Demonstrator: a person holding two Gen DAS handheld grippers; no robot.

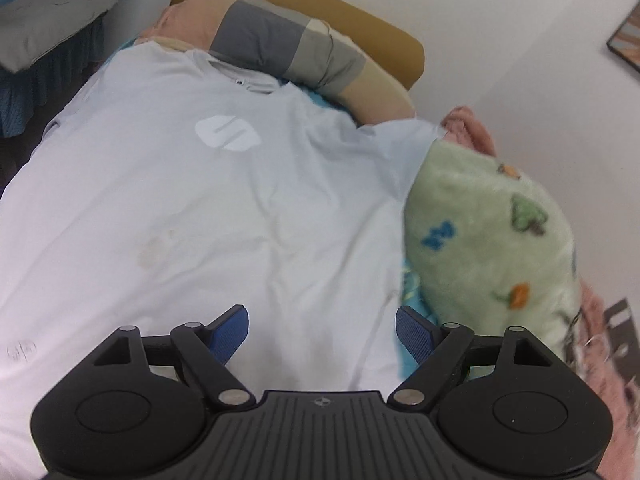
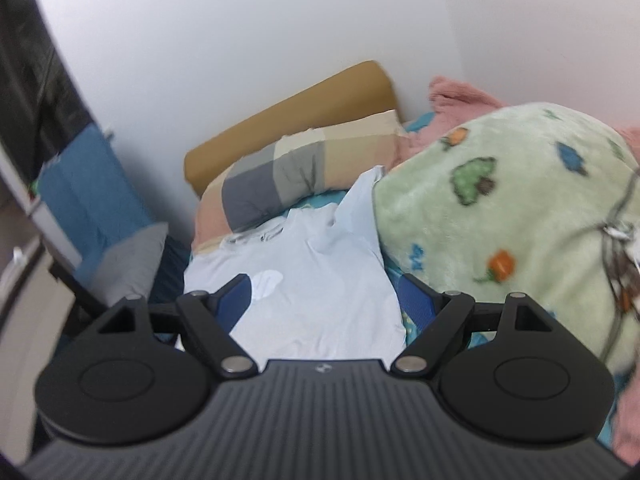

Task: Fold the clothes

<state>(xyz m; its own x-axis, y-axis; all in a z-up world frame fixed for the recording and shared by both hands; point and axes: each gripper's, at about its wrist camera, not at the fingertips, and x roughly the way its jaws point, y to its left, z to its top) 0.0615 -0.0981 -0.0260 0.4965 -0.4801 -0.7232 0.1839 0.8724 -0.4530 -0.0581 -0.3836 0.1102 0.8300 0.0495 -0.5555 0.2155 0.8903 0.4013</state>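
A pale blue T-shirt (image 1: 224, 208) lies spread flat on the bed, front up, with a white logo (image 1: 227, 132) on the chest and its collar toward the pillow. Its right sleeve runs under the green blanket. My left gripper (image 1: 322, 332) hovers open over the shirt's lower part, blue pads wide apart and holding nothing. In the right wrist view the same T-shirt (image 2: 316, 280) lies further off. My right gripper (image 2: 328, 300) is open above it, higher up, with nothing between its fingers.
A patchwork pillow (image 1: 280, 48) and a mustard headboard cushion (image 1: 320, 4) sit at the bed's head. A green fleece blanket (image 1: 492, 240) over a pink one (image 1: 472, 124) bulks along the shirt's right side against the white wall. A grey pillow (image 2: 128, 264) on blue bedding lies left.
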